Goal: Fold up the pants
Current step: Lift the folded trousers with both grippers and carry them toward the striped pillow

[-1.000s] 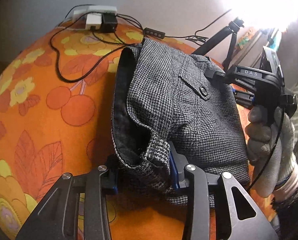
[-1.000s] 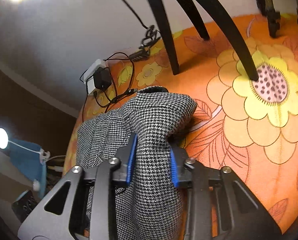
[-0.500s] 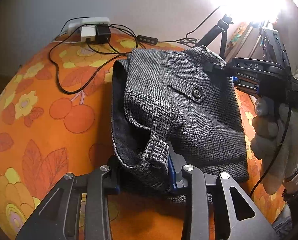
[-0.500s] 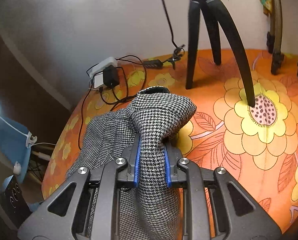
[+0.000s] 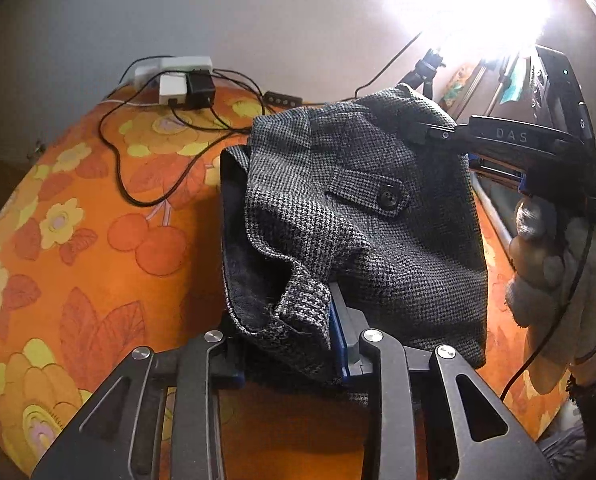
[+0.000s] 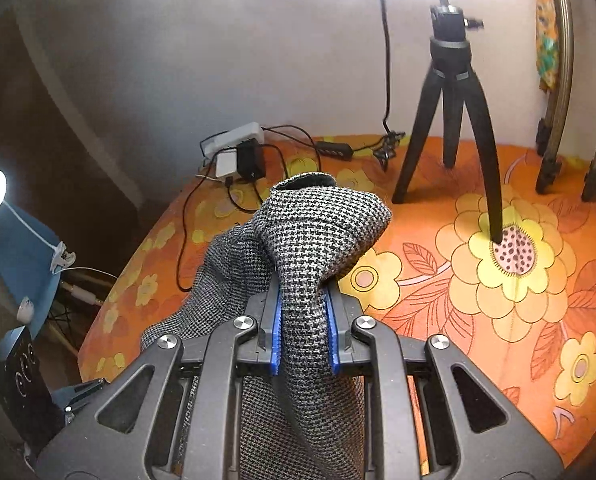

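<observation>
Both claws pinch the pants [image 5: 362, 216] above the flowered surface [image 5: 78, 240]: left claw [image 5: 290, 344] on the waistband, right claw [image 6: 303, 320] on a bunched fold. Only the right view shows the tripod [image 6: 454, 92] whole.

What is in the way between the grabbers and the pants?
Nothing visible. The left gripper and the right gripper are each already shut on a bunch of the pants, which hang over the flowered orange cloth.
</observation>
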`<action>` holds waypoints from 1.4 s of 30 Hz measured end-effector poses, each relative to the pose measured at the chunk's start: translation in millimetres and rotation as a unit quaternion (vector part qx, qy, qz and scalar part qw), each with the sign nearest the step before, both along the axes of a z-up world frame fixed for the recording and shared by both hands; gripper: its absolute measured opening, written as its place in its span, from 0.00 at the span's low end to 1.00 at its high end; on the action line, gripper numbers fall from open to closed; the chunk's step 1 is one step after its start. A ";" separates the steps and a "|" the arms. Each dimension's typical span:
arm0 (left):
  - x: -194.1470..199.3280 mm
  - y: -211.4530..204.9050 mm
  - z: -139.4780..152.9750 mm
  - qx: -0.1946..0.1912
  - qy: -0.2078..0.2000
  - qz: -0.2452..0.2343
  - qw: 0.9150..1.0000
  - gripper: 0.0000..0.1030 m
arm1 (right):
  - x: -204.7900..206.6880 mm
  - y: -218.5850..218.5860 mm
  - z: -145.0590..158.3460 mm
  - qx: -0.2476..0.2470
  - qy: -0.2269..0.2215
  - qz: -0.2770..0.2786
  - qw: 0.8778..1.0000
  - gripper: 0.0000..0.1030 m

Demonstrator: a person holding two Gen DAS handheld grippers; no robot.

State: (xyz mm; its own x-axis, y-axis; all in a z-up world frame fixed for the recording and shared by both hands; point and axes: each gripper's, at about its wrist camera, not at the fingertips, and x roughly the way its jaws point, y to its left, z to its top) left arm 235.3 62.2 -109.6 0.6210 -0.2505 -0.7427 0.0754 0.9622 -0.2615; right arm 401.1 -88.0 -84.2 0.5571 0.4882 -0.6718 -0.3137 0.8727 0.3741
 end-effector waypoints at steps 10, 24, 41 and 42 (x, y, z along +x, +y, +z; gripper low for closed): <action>-20.0 -14.1 27.8 -0.008 -0.026 -0.012 1.000 0.25 | -28.1 -7.8 36.5 -0.003 -0.023 0.000 1.000 0.17; -38.5 -70.9 69.4 -0.026 -0.062 -0.058 0.996 0.25 | -71.3 -73.0 90.4 -0.014 -0.056 -0.038 0.998 0.17; -19.1 -240.6 105.7 -0.063 -0.092 -0.175 0.978 0.25 | -103.9 -257.0 147.8 -0.061 -0.086 -0.135 0.985 0.17; -15.6 -251.7 106.4 -0.065 -0.093 -0.182 0.977 0.25 | -103.4 -263.0 148.8 -0.064 -0.087 -0.137 0.985 0.17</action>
State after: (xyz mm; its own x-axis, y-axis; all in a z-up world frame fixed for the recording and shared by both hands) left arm 219.7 -189.5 -3.2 0.5948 -0.5644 -0.5724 0.4643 0.8225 -0.3285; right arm 297.7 -351.0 64.6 0.7687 0.2213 -0.6002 -0.1091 0.9699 0.2178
